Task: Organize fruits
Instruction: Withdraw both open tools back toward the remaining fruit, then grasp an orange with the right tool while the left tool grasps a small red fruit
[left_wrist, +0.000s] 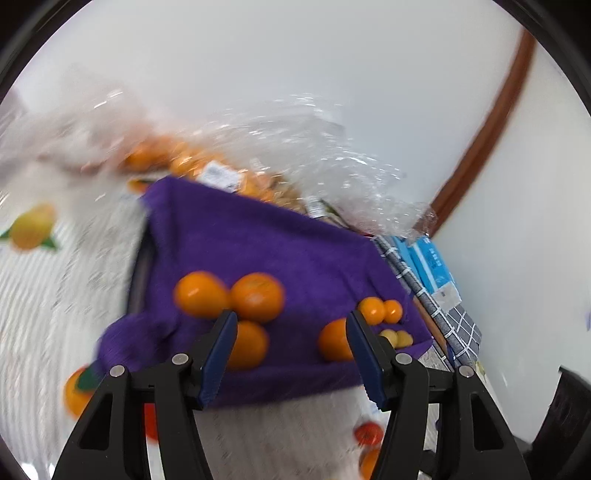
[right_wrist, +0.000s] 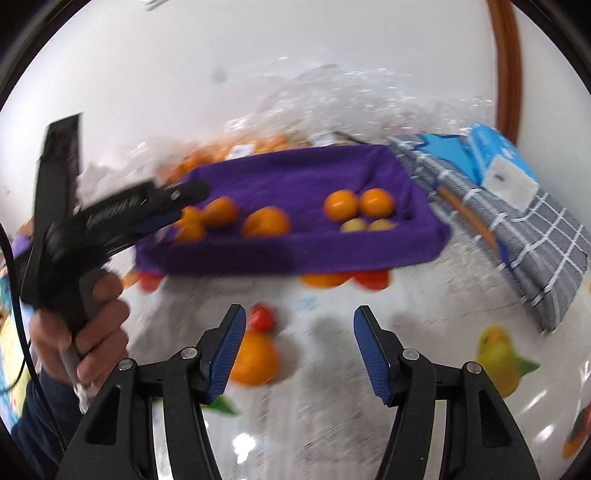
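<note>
A tray lined with a purple cloth (left_wrist: 280, 243) (right_wrist: 295, 251) holds several oranges (left_wrist: 256, 297) (right_wrist: 266, 221), two smaller orange fruits (left_wrist: 380, 310) (right_wrist: 356, 203) and two small yellow fruits (left_wrist: 397, 338) (right_wrist: 365, 225). My left gripper (left_wrist: 291, 332) is open and empty just above the tray's near part; it also shows in the right wrist view (right_wrist: 173, 210) over the tray's left end. My right gripper (right_wrist: 299, 332) is open and empty over the tablecloth in front of the tray.
A clear plastic bag (left_wrist: 221, 162) (right_wrist: 332, 103) with more oranges lies behind the tray. A grey checked cloth (right_wrist: 517, 236) and blue boxes (right_wrist: 495, 155) lie to the right. The tablecloth (right_wrist: 332, 369) has printed fruit pictures. A white wall stands behind.
</note>
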